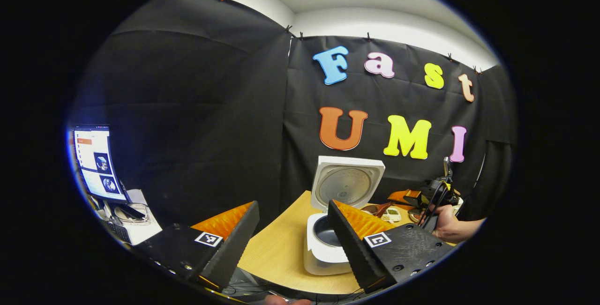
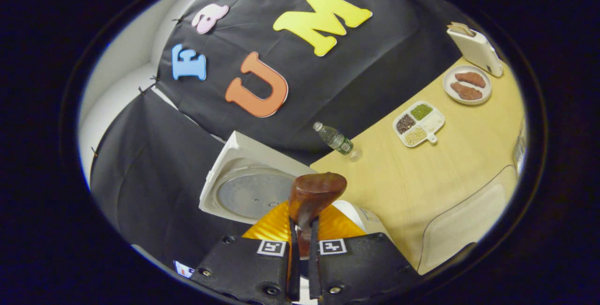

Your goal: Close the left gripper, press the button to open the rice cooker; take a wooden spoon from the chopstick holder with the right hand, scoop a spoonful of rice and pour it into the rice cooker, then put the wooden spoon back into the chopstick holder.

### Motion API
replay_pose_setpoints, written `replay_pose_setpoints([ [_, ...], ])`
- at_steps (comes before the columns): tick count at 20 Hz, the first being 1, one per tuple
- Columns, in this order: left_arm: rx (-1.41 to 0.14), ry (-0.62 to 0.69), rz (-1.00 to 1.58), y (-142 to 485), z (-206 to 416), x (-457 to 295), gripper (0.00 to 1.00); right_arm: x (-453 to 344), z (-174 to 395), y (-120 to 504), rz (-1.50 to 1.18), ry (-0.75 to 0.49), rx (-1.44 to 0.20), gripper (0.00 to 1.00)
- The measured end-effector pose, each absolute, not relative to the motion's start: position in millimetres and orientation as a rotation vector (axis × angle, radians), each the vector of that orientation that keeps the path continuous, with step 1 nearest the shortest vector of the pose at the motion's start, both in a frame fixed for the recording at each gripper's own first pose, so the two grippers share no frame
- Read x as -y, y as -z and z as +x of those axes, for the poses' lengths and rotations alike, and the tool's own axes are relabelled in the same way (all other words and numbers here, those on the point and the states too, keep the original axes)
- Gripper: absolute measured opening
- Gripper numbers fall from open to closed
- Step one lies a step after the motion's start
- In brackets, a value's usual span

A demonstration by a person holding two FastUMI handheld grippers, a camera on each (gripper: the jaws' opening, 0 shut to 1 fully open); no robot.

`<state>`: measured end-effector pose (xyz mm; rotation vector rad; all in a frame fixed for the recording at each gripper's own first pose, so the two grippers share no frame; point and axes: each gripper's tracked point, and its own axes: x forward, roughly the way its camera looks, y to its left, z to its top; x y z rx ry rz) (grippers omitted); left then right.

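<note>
Wooden spoon (image 2: 313, 197) clamped between the right gripper (image 2: 303, 239) fingers, bowl end up, above the rice cooker (image 1: 328, 230). Cooker stands on the tan table (image 1: 281, 249), lid (image 1: 346, 185) raised upright, inner pot exposed. Left gripper (image 1: 293, 244) spread wide, holding nothing, near the cooker. Divided grain tray (image 2: 418, 123), plate (image 2: 467, 85), water bottle (image 2: 335, 139) and chopstick holder (image 2: 476, 49) farther along the table.
</note>
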<state>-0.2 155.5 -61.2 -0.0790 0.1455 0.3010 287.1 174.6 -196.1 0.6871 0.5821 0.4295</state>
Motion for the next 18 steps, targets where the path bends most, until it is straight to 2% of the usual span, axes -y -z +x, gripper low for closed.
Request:
replay_pose_setpoints([
  [7, -0.144, -0.306, -0.099, 66.5, 4.8, -165.4, 0.94, -184.5, 287.5, 202.8, 0.561, -0.423, -0.603, 0.13],
  [18, -0.143, -0.310, -0.117, 68.9, 0.9, -170.1, 0.94, -203.6, 279.5, 184.2, 0.247, -0.464, -0.515, 0.13],
])
